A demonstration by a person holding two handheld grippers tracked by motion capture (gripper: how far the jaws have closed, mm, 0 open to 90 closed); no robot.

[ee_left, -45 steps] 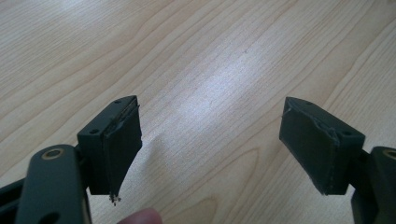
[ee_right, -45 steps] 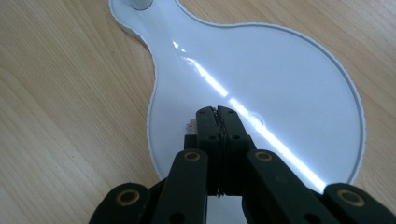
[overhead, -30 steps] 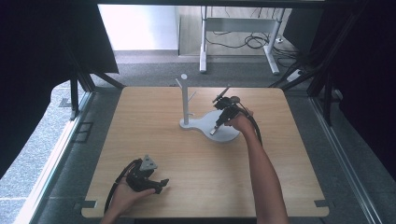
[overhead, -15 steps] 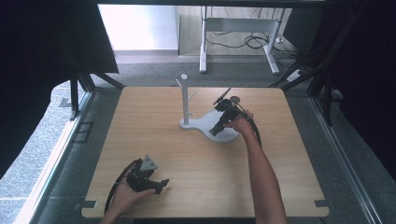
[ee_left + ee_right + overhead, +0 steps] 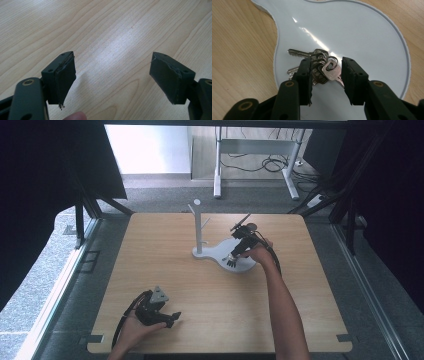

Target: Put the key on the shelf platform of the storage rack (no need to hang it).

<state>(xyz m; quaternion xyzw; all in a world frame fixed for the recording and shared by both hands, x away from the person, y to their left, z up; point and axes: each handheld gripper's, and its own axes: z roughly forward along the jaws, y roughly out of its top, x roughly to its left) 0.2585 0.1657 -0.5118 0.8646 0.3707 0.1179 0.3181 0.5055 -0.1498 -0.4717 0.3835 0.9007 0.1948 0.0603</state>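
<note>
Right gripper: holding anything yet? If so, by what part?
Cannot tell. The right gripper straddles the bunch of keys on the white tray at the key heads near the ring, jaws not visibly closed. Left gripper holds nothing.

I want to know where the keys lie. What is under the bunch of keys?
Under the bunch of keys lies the white stand base, itself on the wooden table. The right gripper straddles the bunch, its jaws covering part of it.

Silver keys (white tray)
</note>
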